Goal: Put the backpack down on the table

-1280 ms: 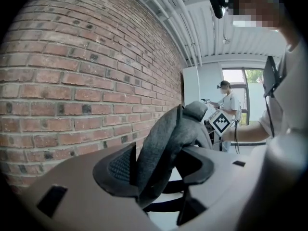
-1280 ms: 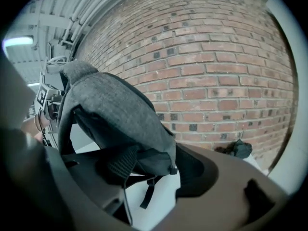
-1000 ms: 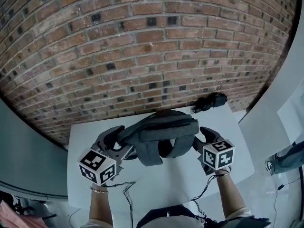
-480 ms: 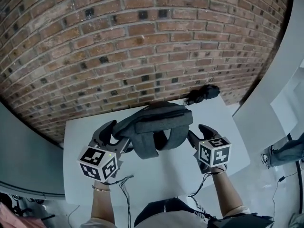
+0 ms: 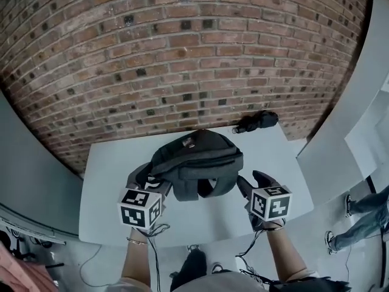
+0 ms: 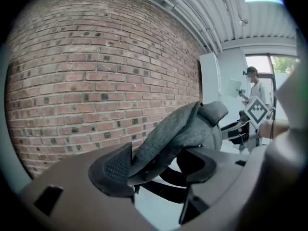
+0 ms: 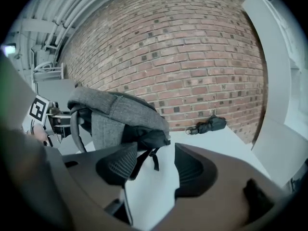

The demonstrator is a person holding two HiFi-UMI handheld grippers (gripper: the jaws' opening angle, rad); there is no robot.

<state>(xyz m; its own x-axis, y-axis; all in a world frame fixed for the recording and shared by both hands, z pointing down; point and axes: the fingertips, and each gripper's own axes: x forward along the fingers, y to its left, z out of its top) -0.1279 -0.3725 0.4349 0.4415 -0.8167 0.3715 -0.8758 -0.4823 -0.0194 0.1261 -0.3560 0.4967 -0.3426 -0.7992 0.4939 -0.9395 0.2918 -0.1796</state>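
Nearest, at the lower left of the head view, the left gripper (image 5: 149,180) has just been opening its jaws. They stand wide, with the grey padded shoulder strap (image 6: 168,138) loose between them, resting against one pad only. At lower right the right gripper (image 5: 252,184) is also wide, with bare white surface (image 5: 109,187) and thin black webbing (image 7: 153,160) ahead of it. Just beyond, centre frame, the backpack (image 5: 194,157) rests slumped on the surface. It looks soft, floppy and fairly light, and is best taken by a padded strap. Farther back, a black folded umbrella (image 5: 255,121) lies near the brick wall (image 5: 182,53).
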